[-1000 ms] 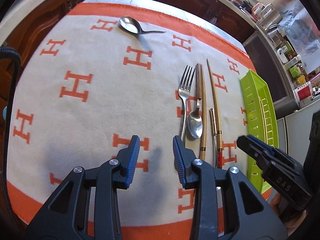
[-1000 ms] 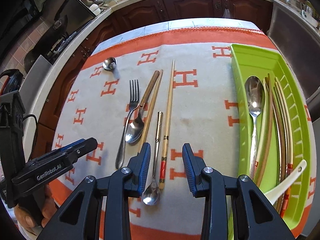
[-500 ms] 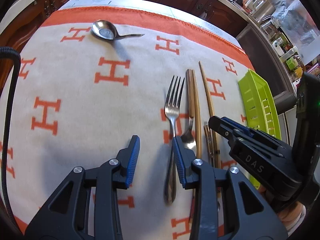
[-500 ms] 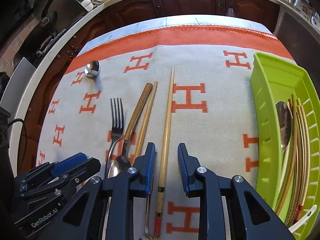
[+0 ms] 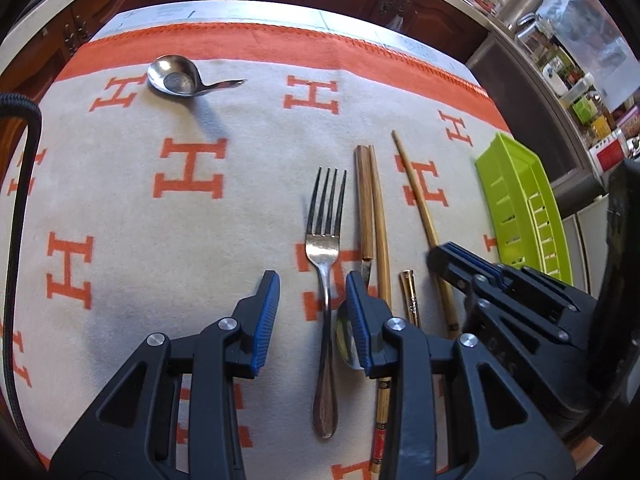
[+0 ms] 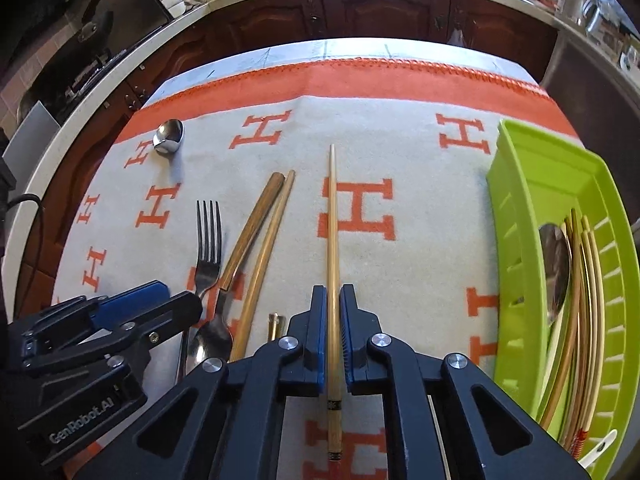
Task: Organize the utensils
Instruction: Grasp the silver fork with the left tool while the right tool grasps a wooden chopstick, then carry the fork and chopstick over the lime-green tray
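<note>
Dark wood cabinets ring the surface, where an orange-bordered H-patterned cloth [image 6: 420, 152] carries the loose utensils in a rough row. Leftmost, the left gripper [image 5: 312, 312] hangs with its jaws partly apart astride the fork [image 5: 326, 280], likely lining up a pick. Further right, the right gripper [image 6: 333, 320] has just closed its jaws onto a single chopstick [image 6: 332, 216], probably bound for the green tray [image 6: 516, 240] already holding spoons and chopsticks.
</note>
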Demonstrator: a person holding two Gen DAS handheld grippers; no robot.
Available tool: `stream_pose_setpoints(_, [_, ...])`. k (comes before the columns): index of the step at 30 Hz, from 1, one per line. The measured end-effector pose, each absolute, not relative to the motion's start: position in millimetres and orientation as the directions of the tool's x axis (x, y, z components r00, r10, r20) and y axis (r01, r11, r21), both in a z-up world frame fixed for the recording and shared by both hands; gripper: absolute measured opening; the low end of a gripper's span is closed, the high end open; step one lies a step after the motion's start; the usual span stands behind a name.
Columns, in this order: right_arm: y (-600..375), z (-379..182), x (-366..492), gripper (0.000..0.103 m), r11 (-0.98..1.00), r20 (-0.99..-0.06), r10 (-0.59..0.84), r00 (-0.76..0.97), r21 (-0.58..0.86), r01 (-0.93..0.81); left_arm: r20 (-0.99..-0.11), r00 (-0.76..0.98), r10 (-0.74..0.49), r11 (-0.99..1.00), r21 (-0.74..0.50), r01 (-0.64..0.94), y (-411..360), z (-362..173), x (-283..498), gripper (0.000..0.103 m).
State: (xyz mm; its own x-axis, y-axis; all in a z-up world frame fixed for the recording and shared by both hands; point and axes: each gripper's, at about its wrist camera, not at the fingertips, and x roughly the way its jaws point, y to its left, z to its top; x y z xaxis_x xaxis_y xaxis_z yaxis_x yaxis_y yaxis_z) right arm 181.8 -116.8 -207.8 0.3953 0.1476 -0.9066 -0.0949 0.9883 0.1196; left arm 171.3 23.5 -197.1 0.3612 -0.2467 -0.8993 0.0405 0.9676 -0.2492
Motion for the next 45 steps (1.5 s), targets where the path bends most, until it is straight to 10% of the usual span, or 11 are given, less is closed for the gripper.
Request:
stream_pose_setpoints(13, [-149.2,-202.0,130.4,0.006,0.986,-0.910,0.168,0.379,0.157,-0.062,-0.909,0.415,-0.029,0.991,0.026,0.127,-10.9,-199.0,161.5,0.031])
stream_pose_setpoints(17, [-152.4,-198.3,120.6,0.006,0.981,-0.905,0.192,0.379,0.180,-0.065,-0.909,0.415,-0.041,0.992,0.011,0.123,-9.1,-197.2,157.9,0.002])
stream_pose_setpoints(30, [-184.0,-142.8,88.6,0.006,0.923,-0.824,0.371,0.429,0.378,-0.071,-0.882,0.420,-0.212,0.976,-0.213,0.046,25.8,-150.6,118.6,0.002])
stream_pose_setpoints(45, [-304.8,-93.1,53.1,0.006,0.921,-0.794,0.276,0.542,0.379,0.086,-0.842,0.357,-0.405,0.899,-0.295,0.324,-126.5,-89.6,105.9,0.002])
